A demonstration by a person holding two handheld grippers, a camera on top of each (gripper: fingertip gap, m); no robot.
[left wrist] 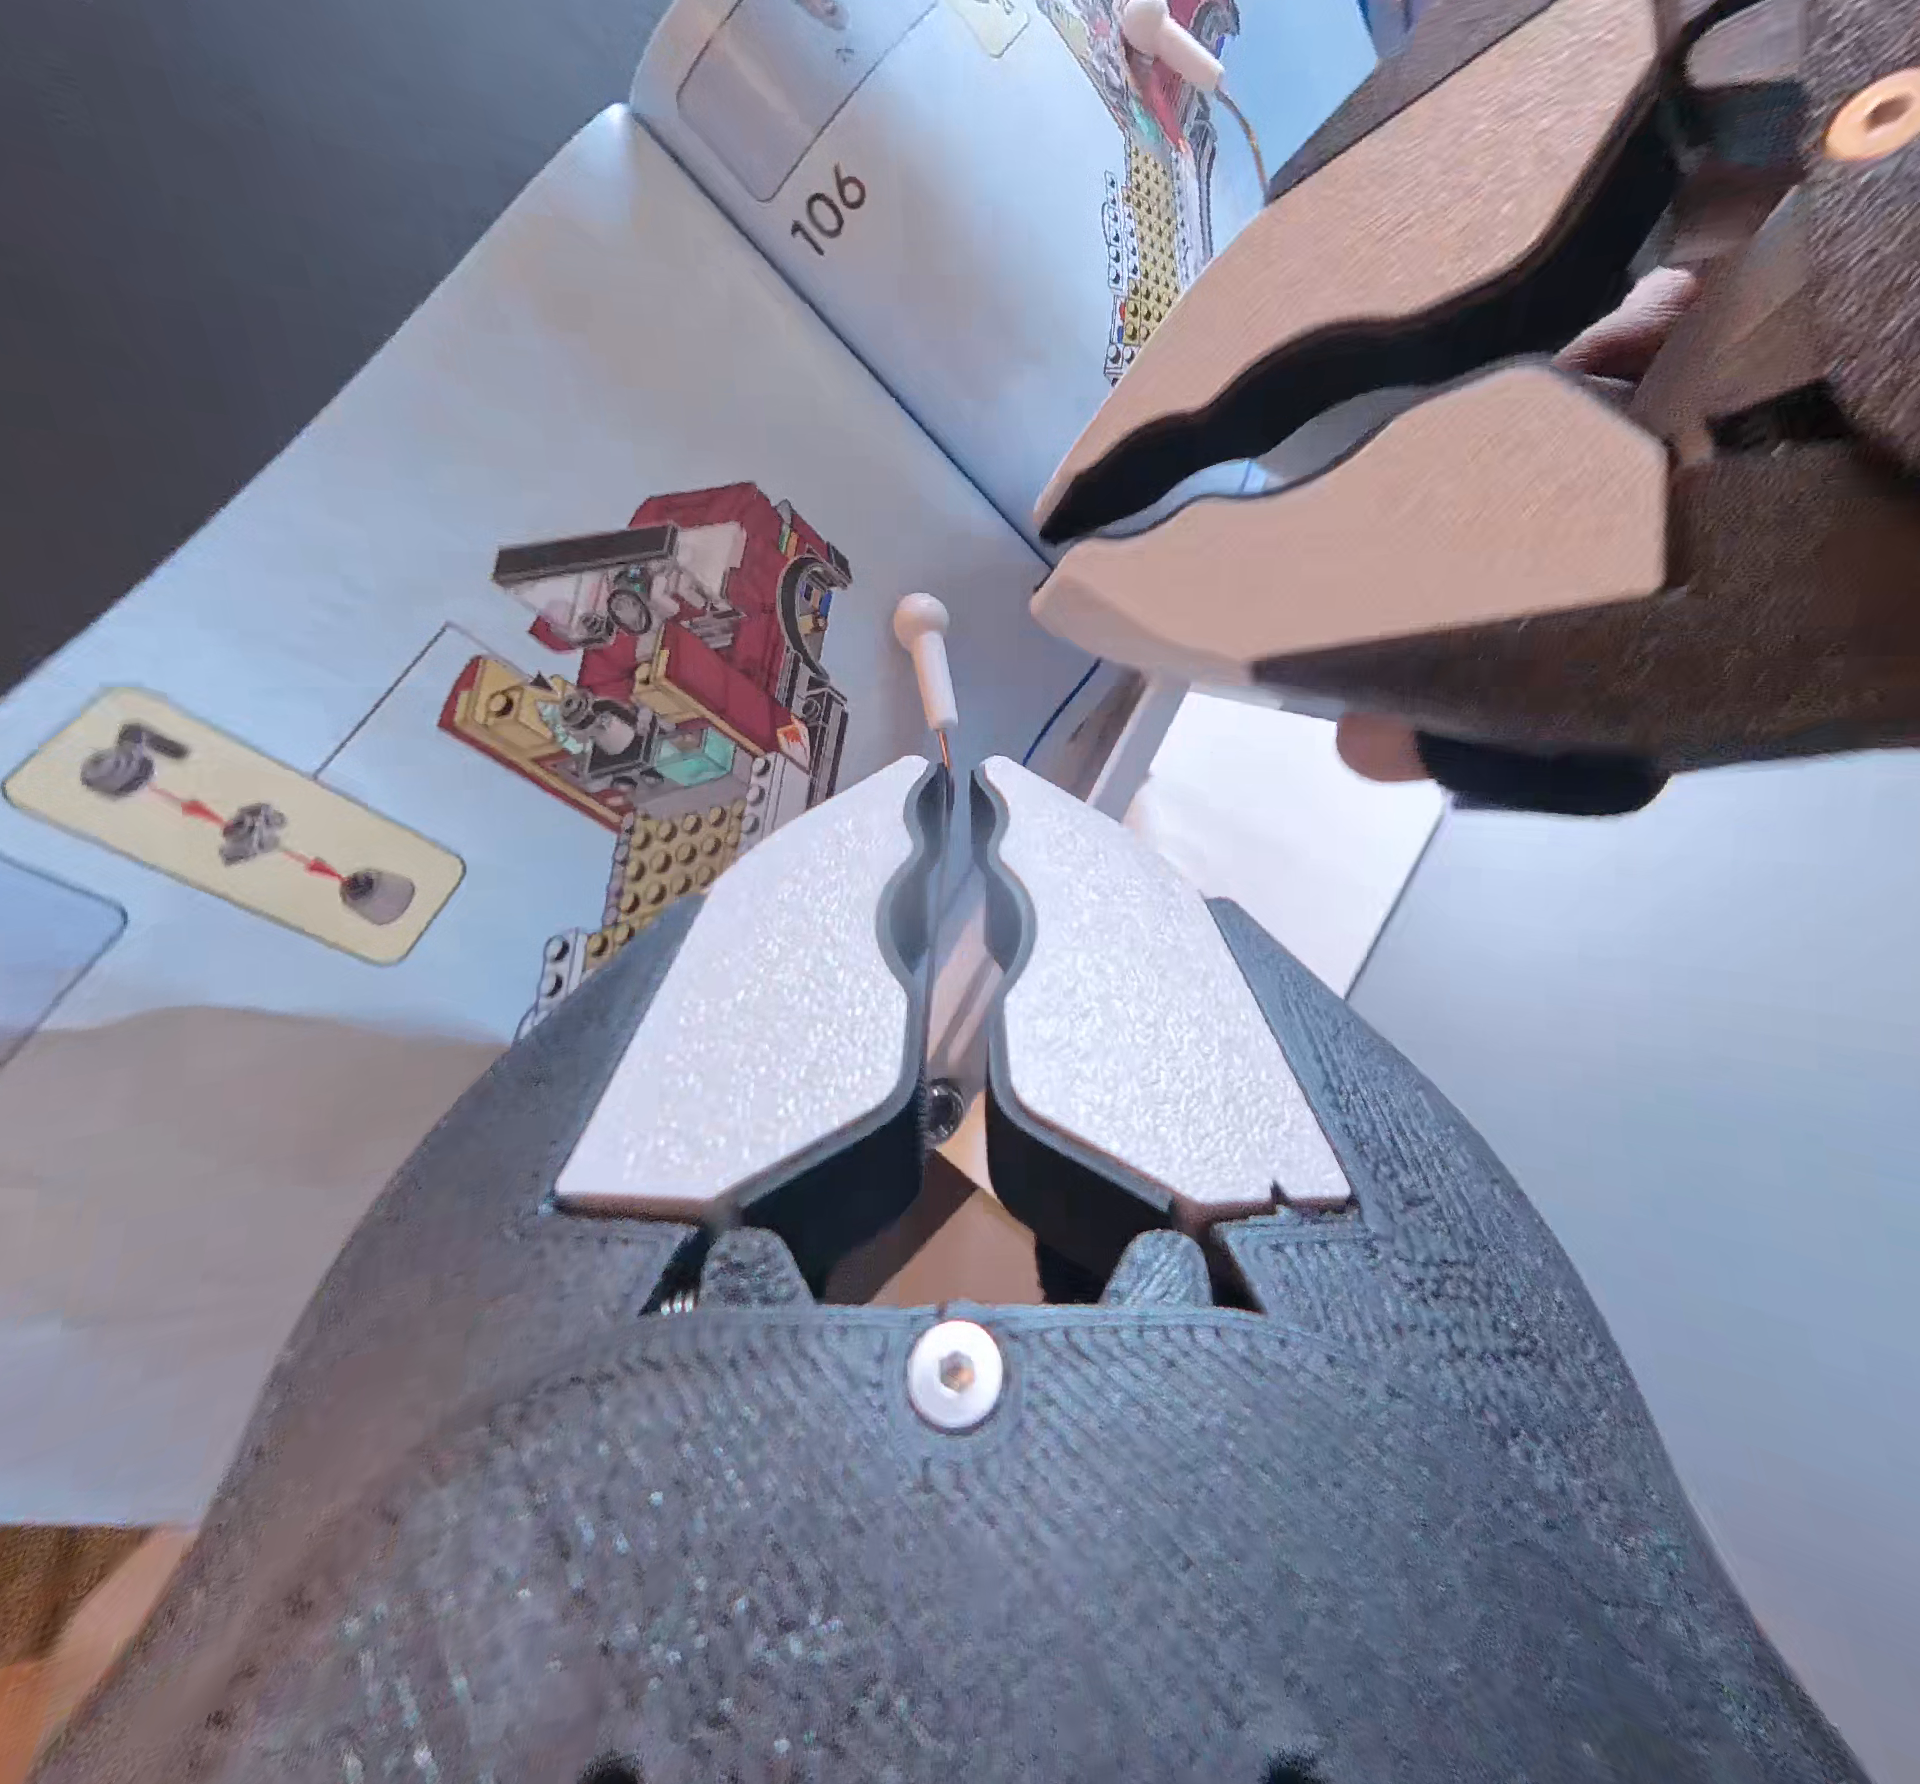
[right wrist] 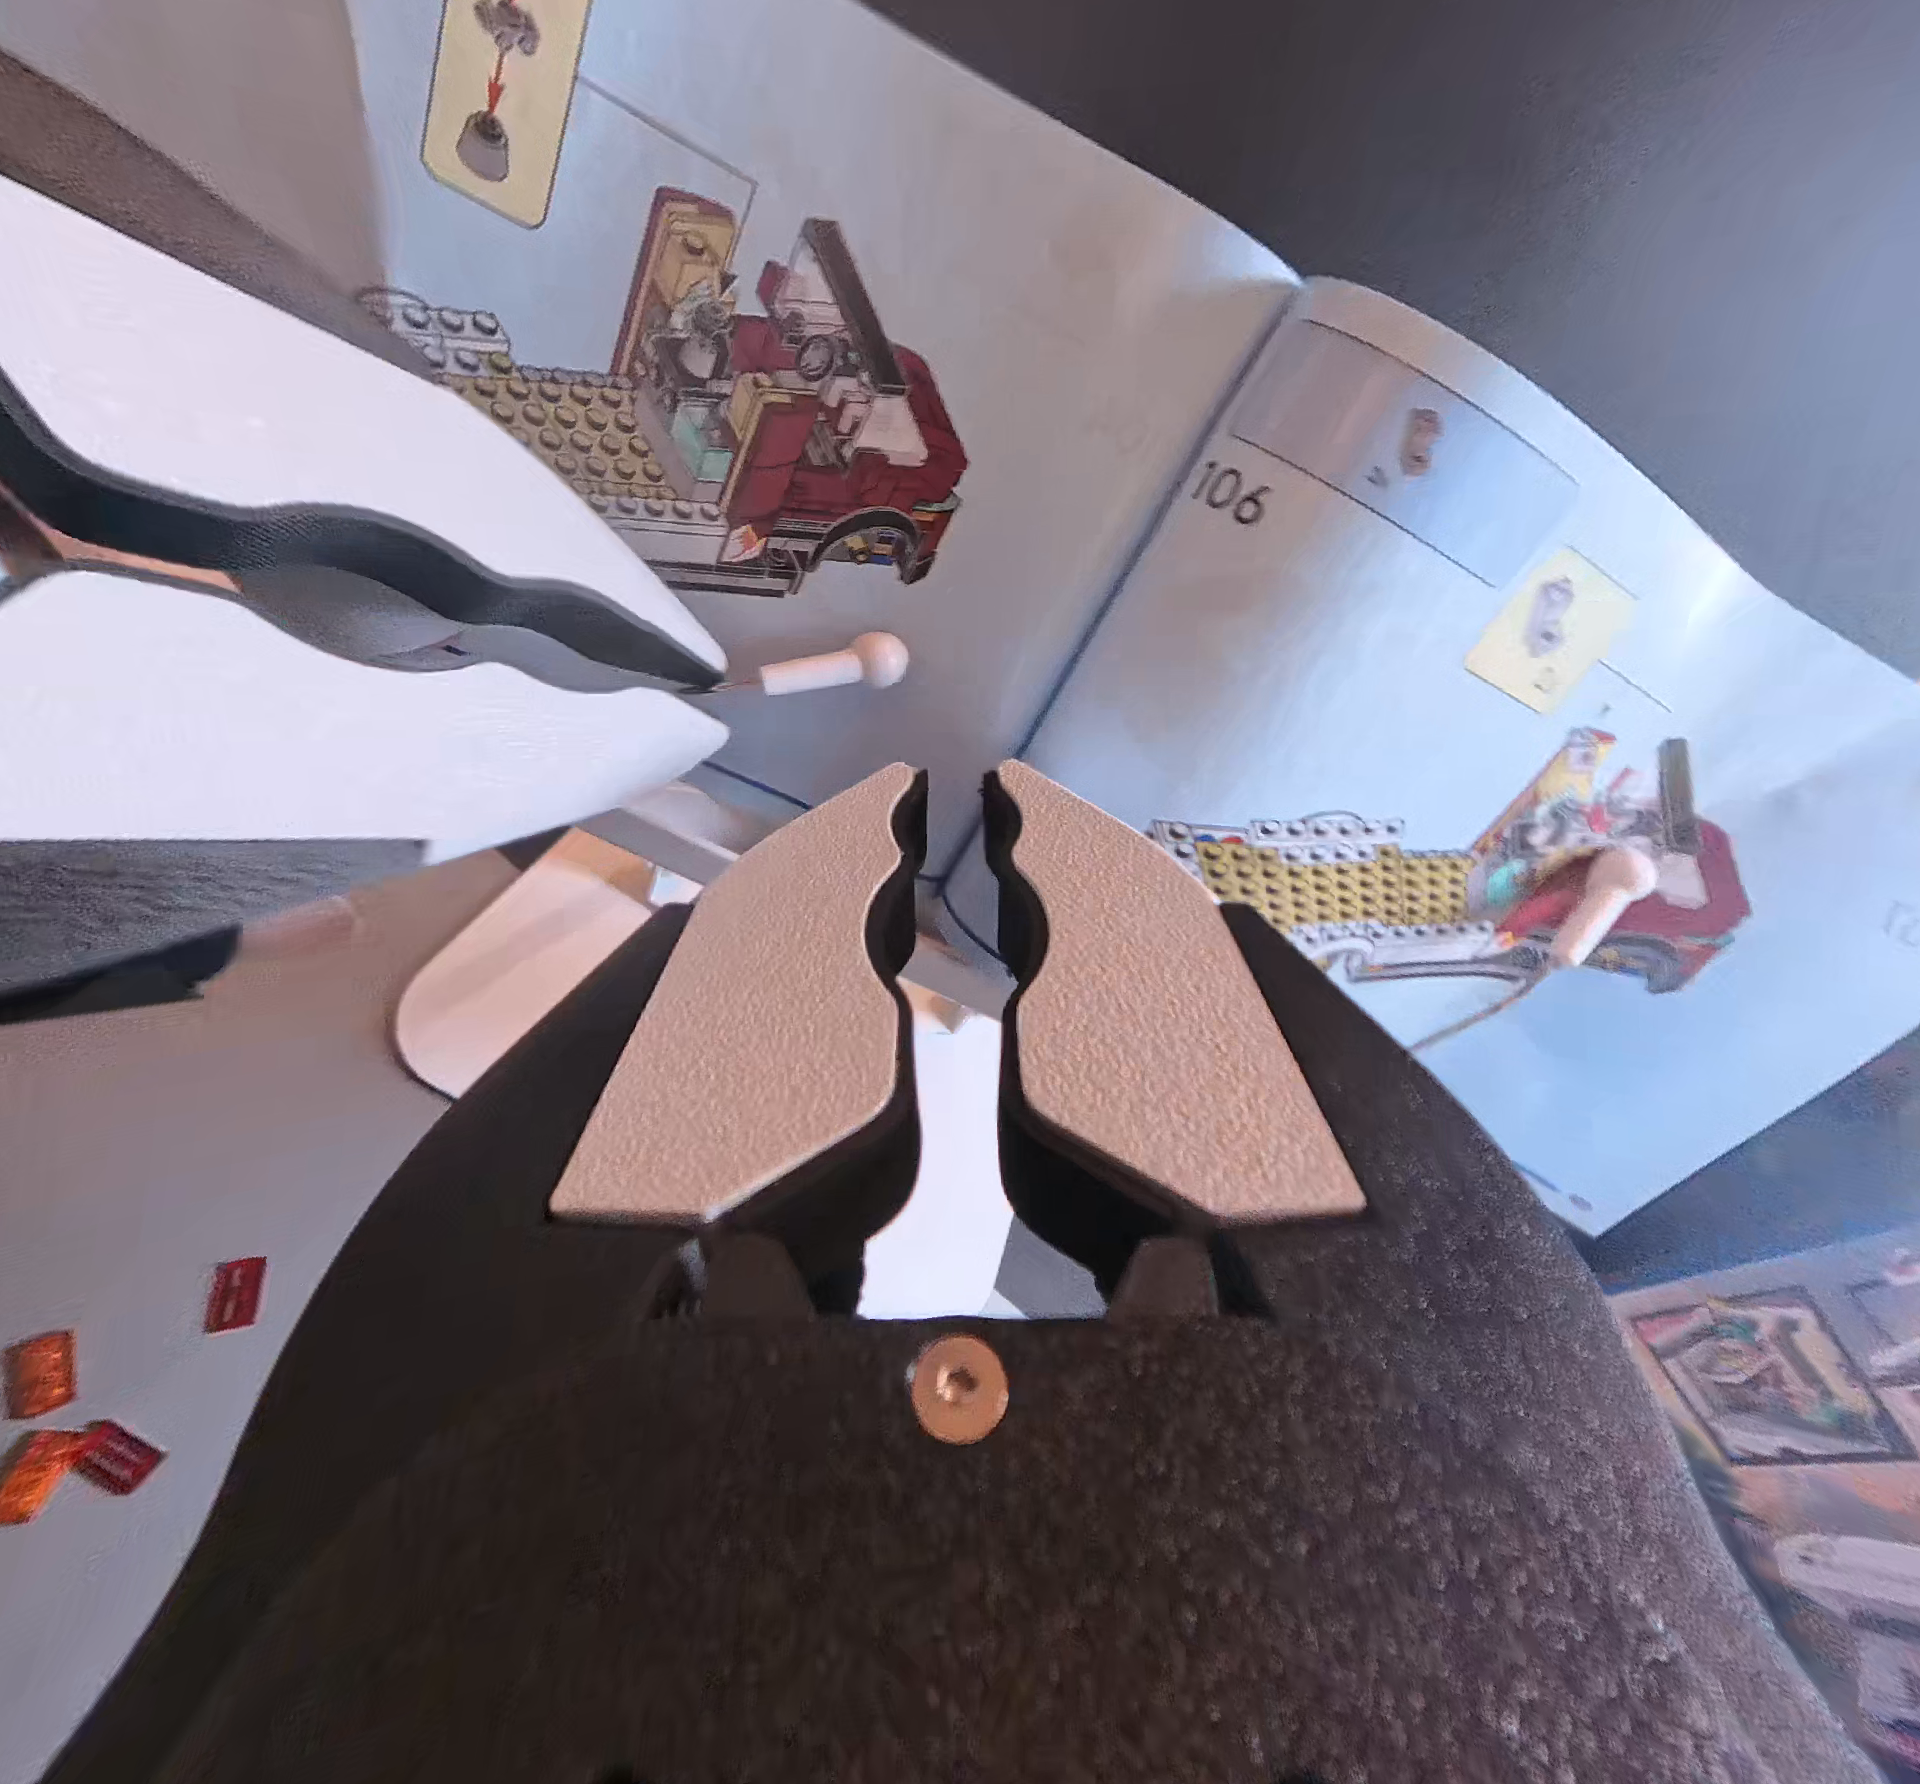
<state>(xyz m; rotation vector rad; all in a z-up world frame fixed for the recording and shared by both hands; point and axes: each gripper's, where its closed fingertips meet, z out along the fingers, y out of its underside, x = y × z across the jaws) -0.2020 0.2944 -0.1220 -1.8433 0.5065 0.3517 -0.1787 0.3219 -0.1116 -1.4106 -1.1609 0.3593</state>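
Left gripper (left wrist: 951, 778): we are seeing its white fingers squeezing a thin wire. The jaws are almost closed on it.
Pin (left wrist: 923, 654): we are seeing a small white pin with a round head sticking out past the left tips, on the end of that wire. It is hanging in front of the booklet. We cannot tell if it is touching the page.
Wire (left wrist: 940, 747): it is very thin and hard to see. Most of it is hiding between the fingers.
Right gripper (right wrist: 951, 784): we are seeing its tan fingers a little apart, with nothing between them. It is pointing at the fold of the booklet, just beside the left tips.
Booklet (left wrist: 343, 508): we are looking at an open building-brick booklet with curved pages. Its edges are running out of the picture.
Second pin (right wrist: 1605, 903): another white pin is lying on the right page, on a truck drawing. It is blurry, and its wire is fading out.
Tiles (right wrist: 234, 1296): small red and orange flat pieces are lying on the table. They are blurry.
Hand (left wrist: 1382, 747): we are seeing only a fingertip under the right gripper.
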